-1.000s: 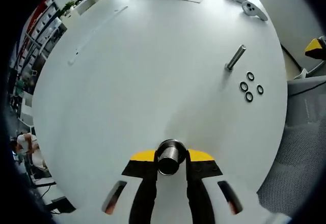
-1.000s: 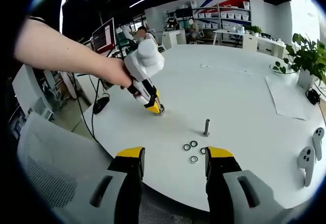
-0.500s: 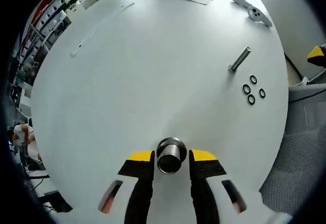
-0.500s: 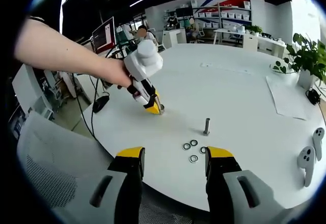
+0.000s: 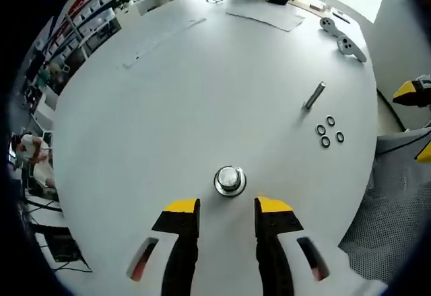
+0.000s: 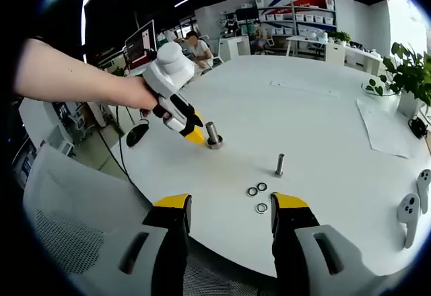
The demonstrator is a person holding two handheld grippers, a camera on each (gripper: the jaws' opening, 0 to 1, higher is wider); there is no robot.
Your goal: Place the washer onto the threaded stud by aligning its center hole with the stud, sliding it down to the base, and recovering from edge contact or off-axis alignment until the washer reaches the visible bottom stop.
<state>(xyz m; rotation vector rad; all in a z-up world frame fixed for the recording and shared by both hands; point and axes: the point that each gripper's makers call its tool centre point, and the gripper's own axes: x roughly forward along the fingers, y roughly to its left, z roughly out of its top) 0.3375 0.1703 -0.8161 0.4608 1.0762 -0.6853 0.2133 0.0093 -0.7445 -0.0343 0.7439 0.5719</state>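
A threaded stud (image 5: pixel 229 180) stands upright on its wide round base on the white round table (image 5: pixel 202 94), and everything else is placed here against it. In the left gripper view the left gripper (image 5: pixel 227 214) sits just short of the stud with its yellow-tipped jaws spread apart and empty, the stud free in front of the gap and touching neither jaw. Well beyond the stud, toward the table's far right edge, four small dark washers (image 5: pixel 328 130) lie flat in a loose cluster, and a plain metal bolt (image 5: pixel 314 96) stands just past them. Two white controllers (image 5: pixel 340 37) rest much farther off, near a sheet of paper (image 5: pixel 266 14). In the right gripper view the stud (image 6: pixel 213 135) stands with the left gripper (image 6: pixel 195 134) right beside it, held in a person's hand (image 6: pixel 138 94). The washers (image 6: pixel 258 196) lie nearer the camera than the stud, the bolt (image 6: pixel 279 165) between the two groups. The right gripper (image 6: pixel 228 205) hangs at the table's near edge, well away from the stud, jaws wide and holding nothing.
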